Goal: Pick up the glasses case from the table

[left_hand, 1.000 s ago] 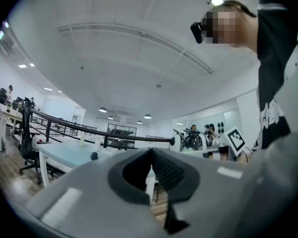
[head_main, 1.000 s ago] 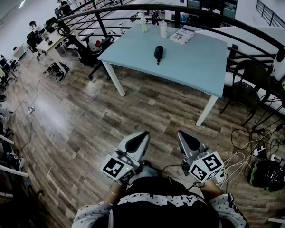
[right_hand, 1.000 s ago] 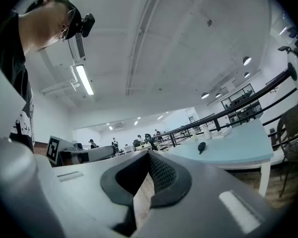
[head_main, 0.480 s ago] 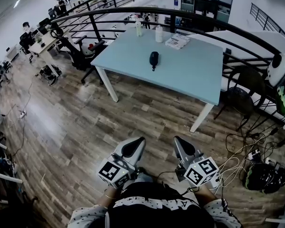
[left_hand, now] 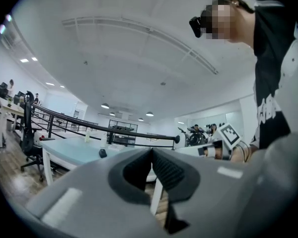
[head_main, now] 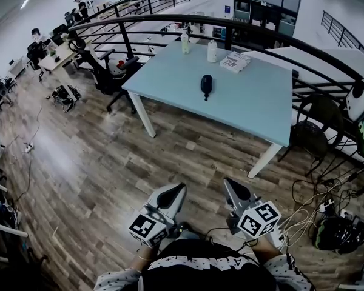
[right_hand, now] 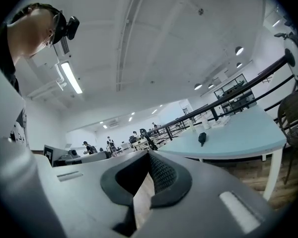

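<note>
The glasses case point(head_main: 207, 85) is a small dark oblong lying near the middle of the light blue table point(head_main: 249, 99), far ahead of me. It shows small in the left gripper view point(left_hand: 103, 153) and in the right gripper view point(right_hand: 202, 137). My left gripper point(head_main: 181, 187) and right gripper point(head_main: 228, 182) are held side by side close to my body, above the wooden floor and well short of the table. Both point level toward the table. The left gripper's point(left_hand: 151, 150) tips meet with nothing between them, and so do the right gripper's point(right_hand: 149, 153).
Two bottles point(head_main: 185, 43) point(head_main: 212, 51) and a flat white pack point(head_main: 235, 61) stand at the table's far edge. A curved black railing point(head_main: 170, 22) runs behind it. An office chair point(head_main: 112, 71) is at its left, a dark chair point(head_main: 312, 132) and floor cables point(head_main: 315, 208) at right.
The table and the case sit lower and a little larger in the head view. Both grippers kept their place in front of my body and stayed shut.
</note>
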A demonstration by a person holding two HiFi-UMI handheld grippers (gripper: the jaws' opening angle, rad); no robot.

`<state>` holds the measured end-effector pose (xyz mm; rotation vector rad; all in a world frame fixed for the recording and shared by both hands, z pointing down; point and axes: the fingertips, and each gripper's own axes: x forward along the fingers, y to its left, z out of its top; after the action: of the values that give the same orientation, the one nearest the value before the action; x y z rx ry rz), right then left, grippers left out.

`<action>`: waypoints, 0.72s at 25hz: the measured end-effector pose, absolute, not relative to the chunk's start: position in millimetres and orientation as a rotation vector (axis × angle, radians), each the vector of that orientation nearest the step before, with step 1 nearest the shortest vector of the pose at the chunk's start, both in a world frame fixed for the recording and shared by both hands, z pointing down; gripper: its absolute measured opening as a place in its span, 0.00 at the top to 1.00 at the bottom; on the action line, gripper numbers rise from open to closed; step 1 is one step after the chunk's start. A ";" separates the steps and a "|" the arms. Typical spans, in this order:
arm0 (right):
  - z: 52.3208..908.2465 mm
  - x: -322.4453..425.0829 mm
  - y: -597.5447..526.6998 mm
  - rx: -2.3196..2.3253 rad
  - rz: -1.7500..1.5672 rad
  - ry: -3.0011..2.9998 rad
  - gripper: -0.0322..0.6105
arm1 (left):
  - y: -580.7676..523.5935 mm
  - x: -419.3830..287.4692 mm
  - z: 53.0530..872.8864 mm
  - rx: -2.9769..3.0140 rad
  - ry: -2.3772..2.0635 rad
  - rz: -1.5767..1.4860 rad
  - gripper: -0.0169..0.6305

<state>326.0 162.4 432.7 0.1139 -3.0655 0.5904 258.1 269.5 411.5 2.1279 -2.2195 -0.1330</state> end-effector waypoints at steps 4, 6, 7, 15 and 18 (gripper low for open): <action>421.4 285.8 173.7 0.073 0.574 -3.066 0.94 | 291.5 212.6 400.4 2.058 -2.312 -0.144 0.97; 417.8 264.5 179.3 0.056 0.555 -3.067 0.94 | 300.2 193.0 396.1 2.037 -2.334 -0.175 0.97; 416.8 254.0 180.9 0.051 0.546 -3.066 0.94 | 303.3 183.8 395.1 2.033 -2.341 -0.187 0.97; 418.7 189.4 184.7 0.076 0.579 -3.039 0.94 | 328.8 117.4 406.0 1.956 -2.371 -0.201 0.97; 417.0 175.5 180.9 0.124 0.559 -3.051 0.94 | 329.5 94.1 407.8 1.958 -2.370 -0.222 0.97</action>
<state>175.5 180.9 417.0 0.1244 -3.0513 0.5590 94.1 329.5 407.8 1.9581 -2.3698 -0.2224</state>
